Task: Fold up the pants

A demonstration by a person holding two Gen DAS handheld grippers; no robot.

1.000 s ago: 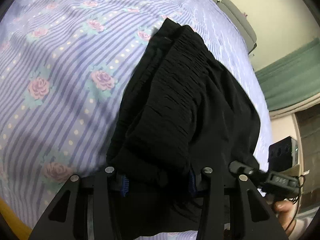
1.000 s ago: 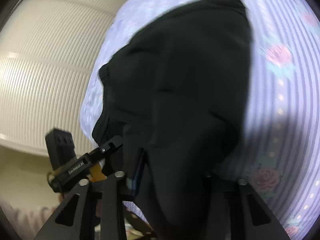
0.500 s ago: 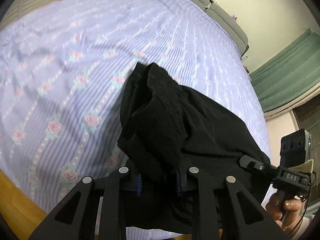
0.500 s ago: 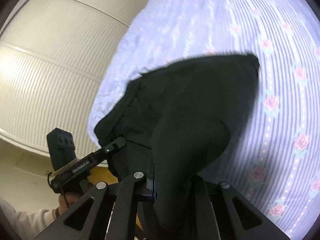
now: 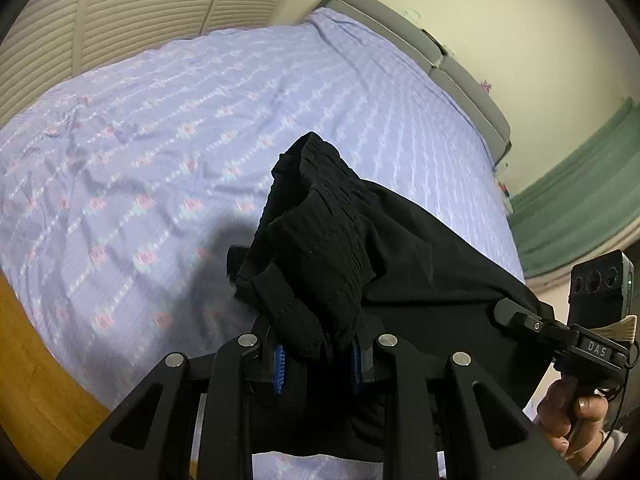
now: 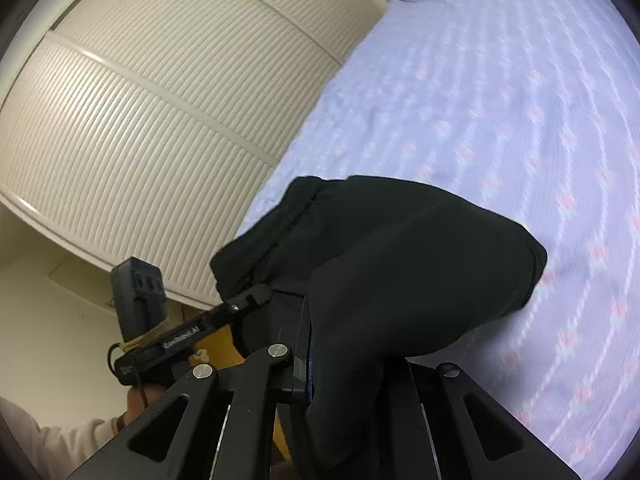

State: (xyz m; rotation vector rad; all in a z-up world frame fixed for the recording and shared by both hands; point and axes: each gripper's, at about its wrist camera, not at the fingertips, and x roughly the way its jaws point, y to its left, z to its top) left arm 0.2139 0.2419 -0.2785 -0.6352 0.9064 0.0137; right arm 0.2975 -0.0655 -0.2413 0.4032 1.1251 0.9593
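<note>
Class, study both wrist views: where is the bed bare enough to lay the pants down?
The floral bedsheet is bare from the headboard and louvred doors to the black pants. It is crowded near both grippers, left and right.

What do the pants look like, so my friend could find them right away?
Start with the big bed sheet, lilac with stripes and pink roses. Above its near edge two black grippers, left gripper and right gripper, hold up one bundle of cloth. That bundle is the pants: plain black with a ribbed waistband, the only dark thing against the pale sheet.
</note>
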